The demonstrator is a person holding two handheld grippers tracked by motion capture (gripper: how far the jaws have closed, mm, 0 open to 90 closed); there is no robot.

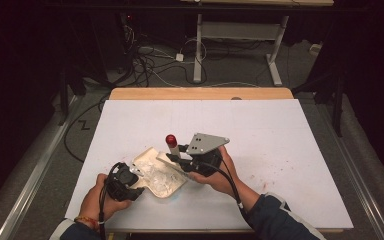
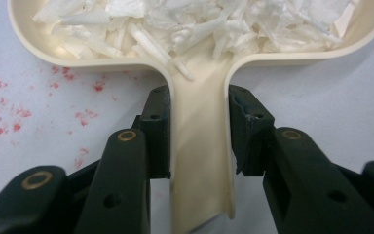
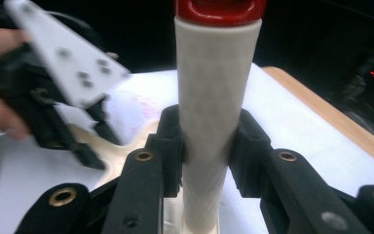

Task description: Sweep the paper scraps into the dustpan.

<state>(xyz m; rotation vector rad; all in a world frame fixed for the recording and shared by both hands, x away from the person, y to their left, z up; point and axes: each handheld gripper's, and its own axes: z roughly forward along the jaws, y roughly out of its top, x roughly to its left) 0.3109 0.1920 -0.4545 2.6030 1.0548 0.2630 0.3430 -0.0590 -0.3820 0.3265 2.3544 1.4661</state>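
Left gripper view: fingers (image 2: 199, 131) pinch dustpan (image 2: 199, 73) handle | right fingers (image 3: 207, 141) pinch brush handle (image 3: 214, 97) | no writing legible

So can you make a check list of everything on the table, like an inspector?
Surface: white table top, red specks near its front edge.
Job's things: cream plastic dustpan full of white paper scraps; cream brush handle with red end.
Clutter: nothing seen.
Grippers: left claw shut on dustpan's handle; right claw shut on brush handle.
Cables: black cable trails from right claw; more on floor.
Surroundings: dark room, grey table legs behind.
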